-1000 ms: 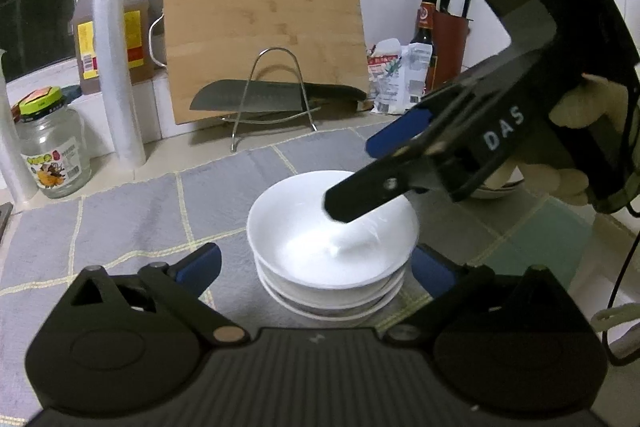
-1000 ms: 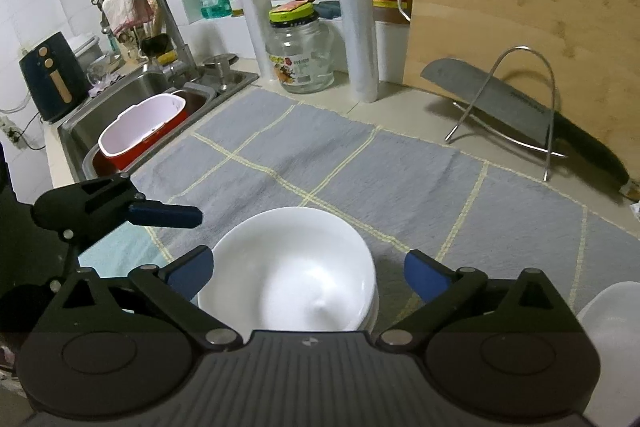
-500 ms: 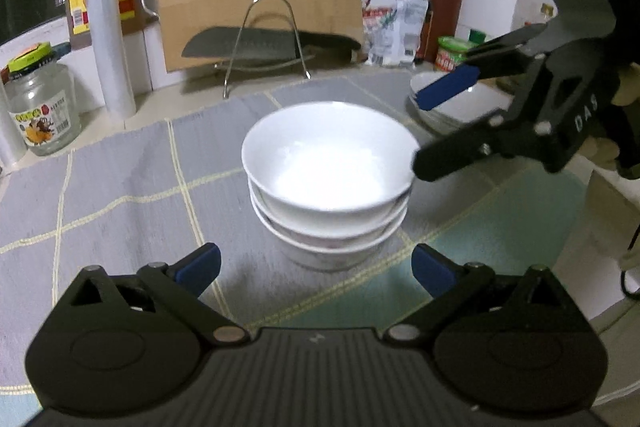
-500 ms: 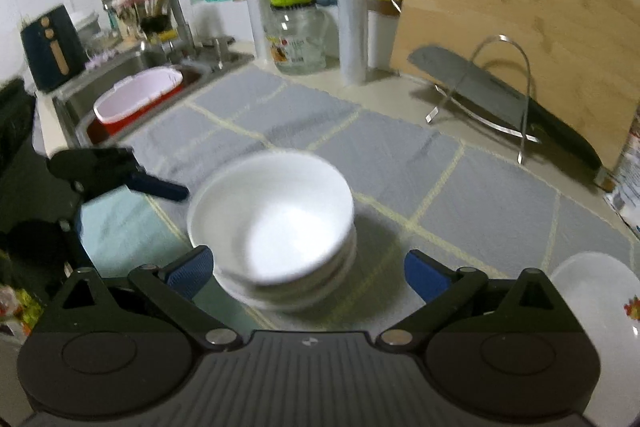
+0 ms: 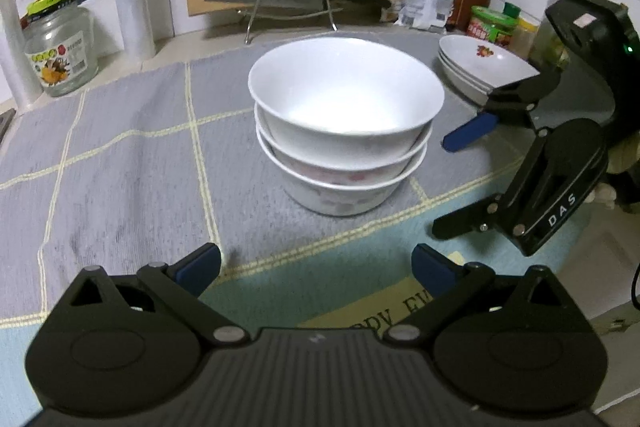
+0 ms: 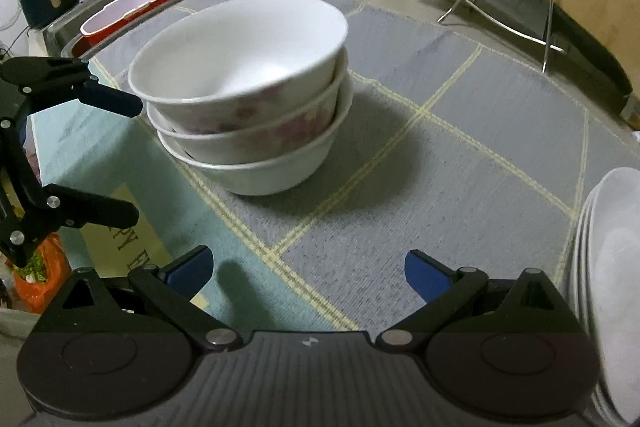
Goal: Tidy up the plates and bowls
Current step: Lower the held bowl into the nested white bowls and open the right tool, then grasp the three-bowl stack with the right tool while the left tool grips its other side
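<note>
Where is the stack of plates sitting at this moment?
The stack of plates sits on the right side of the grey mat in the left wrist view, right of the stacked bowls and just behind the right gripper.

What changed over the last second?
The right tool pulled back from over the top bowl to the stack's right side, open and empty. The left tool also backed away and dropped lower, open, so the bowl stack now shows side-on. Unchanged: three bowls nested on the grey mat, plates stacked at the right.
</note>
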Available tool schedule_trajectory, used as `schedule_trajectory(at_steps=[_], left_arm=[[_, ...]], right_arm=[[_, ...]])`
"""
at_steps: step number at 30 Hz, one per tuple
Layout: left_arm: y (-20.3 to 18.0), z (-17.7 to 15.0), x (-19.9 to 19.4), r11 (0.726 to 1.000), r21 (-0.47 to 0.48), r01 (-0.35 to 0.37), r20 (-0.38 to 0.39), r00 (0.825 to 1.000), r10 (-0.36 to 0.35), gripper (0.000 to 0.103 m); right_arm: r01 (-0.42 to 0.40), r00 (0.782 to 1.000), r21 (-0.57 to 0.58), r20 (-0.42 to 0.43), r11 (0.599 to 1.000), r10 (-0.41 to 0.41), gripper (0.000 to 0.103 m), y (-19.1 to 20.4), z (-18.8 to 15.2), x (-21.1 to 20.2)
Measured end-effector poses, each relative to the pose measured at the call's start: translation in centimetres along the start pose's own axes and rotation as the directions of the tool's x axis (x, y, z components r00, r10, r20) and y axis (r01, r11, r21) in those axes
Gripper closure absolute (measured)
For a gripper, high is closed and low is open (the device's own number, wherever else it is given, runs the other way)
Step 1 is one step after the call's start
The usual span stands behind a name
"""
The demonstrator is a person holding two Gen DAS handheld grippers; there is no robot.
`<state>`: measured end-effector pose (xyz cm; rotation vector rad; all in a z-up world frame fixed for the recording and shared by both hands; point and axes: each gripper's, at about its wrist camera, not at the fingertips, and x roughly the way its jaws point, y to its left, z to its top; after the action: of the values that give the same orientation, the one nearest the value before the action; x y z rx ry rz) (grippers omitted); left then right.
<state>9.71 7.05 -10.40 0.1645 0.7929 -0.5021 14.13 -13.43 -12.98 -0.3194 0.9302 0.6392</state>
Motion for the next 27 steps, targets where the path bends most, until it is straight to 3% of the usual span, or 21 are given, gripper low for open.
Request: schedule_trajectory(at_steps=[5,14,19,27], left_arm=[[0.2,0.4,1.0,1.000,0.024,0.015,-0.033,0.999,-0.014,0.002],[1.8,1.6,3.6,0.982,0.133,0.133,-0.081,0.989,-0.123,0.001],[1.7,1.9,4.4,0.940,0.296,0.171,-0.095,0.984,-0.149,0.000],[3.0,2.1,5.0,0.899,0.367,0.240,-0.063,0.970,-0.234,0.000]], right_arm=[[0.032,0.999,-0.092,0.003,0.995,-0.032,0.000,0.6,0.0,0.7],[0.027,0.998,-0.078,0.065,0.997,-0.022,0.000,0.1,-0.9,0.2],[0.042,0.996,-0.062,0.079,0.997,-0.037,0.000,0.2,-0.7,0.4],[0.066,0.993,-0.034,0.098,0.997,-0.062,0.000,0.1,0.4,1.4]])
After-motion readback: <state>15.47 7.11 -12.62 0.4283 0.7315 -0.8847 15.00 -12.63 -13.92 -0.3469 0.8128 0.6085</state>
